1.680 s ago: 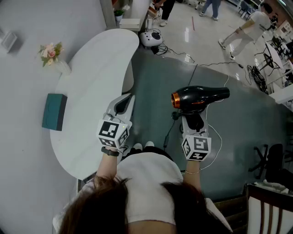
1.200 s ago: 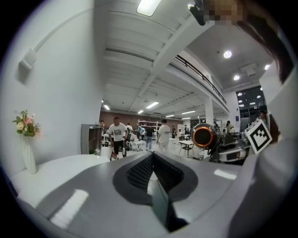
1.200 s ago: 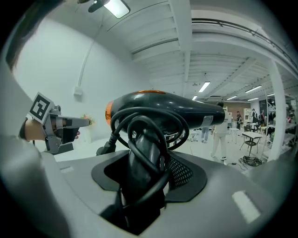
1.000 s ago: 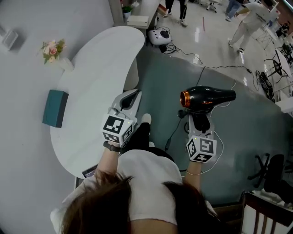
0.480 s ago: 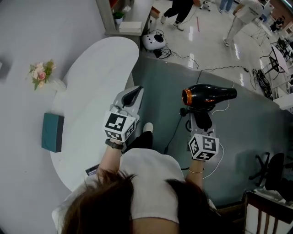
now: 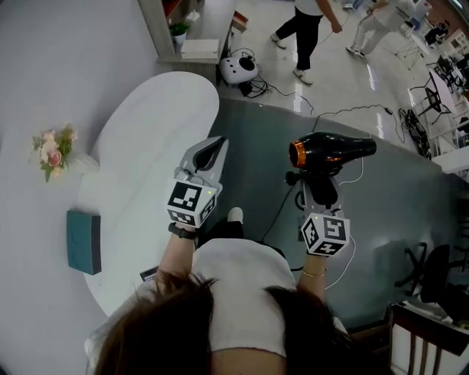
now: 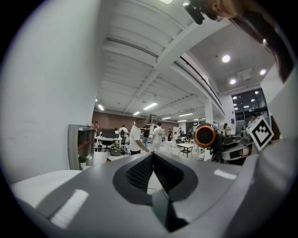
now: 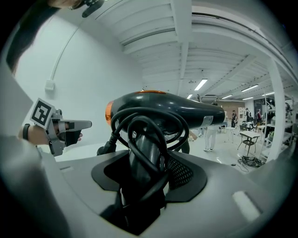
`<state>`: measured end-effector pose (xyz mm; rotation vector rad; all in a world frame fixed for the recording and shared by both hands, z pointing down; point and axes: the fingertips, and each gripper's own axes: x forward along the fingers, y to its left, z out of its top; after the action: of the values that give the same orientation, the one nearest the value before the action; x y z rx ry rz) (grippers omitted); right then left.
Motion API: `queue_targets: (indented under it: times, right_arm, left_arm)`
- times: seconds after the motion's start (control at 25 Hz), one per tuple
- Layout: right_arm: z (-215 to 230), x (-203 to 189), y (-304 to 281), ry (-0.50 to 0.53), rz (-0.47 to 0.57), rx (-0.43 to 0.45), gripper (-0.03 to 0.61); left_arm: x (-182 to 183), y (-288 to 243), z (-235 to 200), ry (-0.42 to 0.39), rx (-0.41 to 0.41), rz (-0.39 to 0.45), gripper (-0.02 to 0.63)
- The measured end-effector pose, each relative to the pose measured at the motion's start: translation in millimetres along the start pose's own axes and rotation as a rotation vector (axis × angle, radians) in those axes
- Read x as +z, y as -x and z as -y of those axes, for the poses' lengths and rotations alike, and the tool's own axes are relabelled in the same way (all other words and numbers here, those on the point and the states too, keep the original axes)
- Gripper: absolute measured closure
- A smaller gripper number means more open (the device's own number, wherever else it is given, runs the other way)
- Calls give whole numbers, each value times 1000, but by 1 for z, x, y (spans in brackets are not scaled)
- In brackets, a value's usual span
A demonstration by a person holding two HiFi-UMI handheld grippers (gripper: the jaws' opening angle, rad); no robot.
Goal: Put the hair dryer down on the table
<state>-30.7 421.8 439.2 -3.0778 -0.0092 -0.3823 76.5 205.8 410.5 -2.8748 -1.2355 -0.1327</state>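
A white table [image 6: 139,154] with a rounded outline fills the left of the head view, against a pale wall. To its right lies a grey-green mat [image 6: 410,190], and beyond that, far off, a glossy floor [image 6: 330,80] in a large open hall with white ceiling beams and strip lights.

There is one table. One bunch of pink flowers [image 6: 50,152] and one teal box [image 6: 83,242] lie on its left side, well apart. One white device [image 6: 239,69] sits on the floor at the table's far end. One dark chair [image 6: 429,337] shows at the near right. Two people [image 6: 311,22] walk at the far edge. There is one hair dryer [image 6: 331,152] and two grippers.

The left gripper [image 6: 211,150] hangs over the right edge of the table. Its fingers [image 7: 139,171] are clenched together, tips meeting, with nothing between them.

The right gripper [image 6: 319,187] hangs over the mat, to the right of the table and clear of it. Its fingers [image 8: 180,174] stand wide and grasp the black handle of the hair dryer, with the black cord [image 8: 139,118] looped round the handle between them. The hair dryer is up in the air, not on the table. Its barrel lies level, and the orange-ringed end points left towards the table.
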Motion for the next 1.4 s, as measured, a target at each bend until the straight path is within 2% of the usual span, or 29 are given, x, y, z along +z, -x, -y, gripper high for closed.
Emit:
queue_targets:
  times: [0.32, 0.64, 0.96, 1.2, 1.4]
  right_arm:
    - [-31, -1, -40, 22, -37, 76, 365]
    - [-69, 12, -79, 76, -56, 210, 365]
    - [-148, 32, -155, 157, -81, 470, 365]
    - [-266, 37, -231, 231, -115, 790, 365]
    - [-362, 46, -263, 303, -117, 1039, 365]
  left_arm:
    - [-10, 9, -43, 32, 78, -16, 555]
    - [-8, 36, -80, 59, 204, -10, 554]
    - [-14, 86, -148, 116, 467, -7, 555]
    - [-18, 158, -209, 145, 782, -13, 555]
    - [-11, 208, -249, 154, 1017, -3, 555]
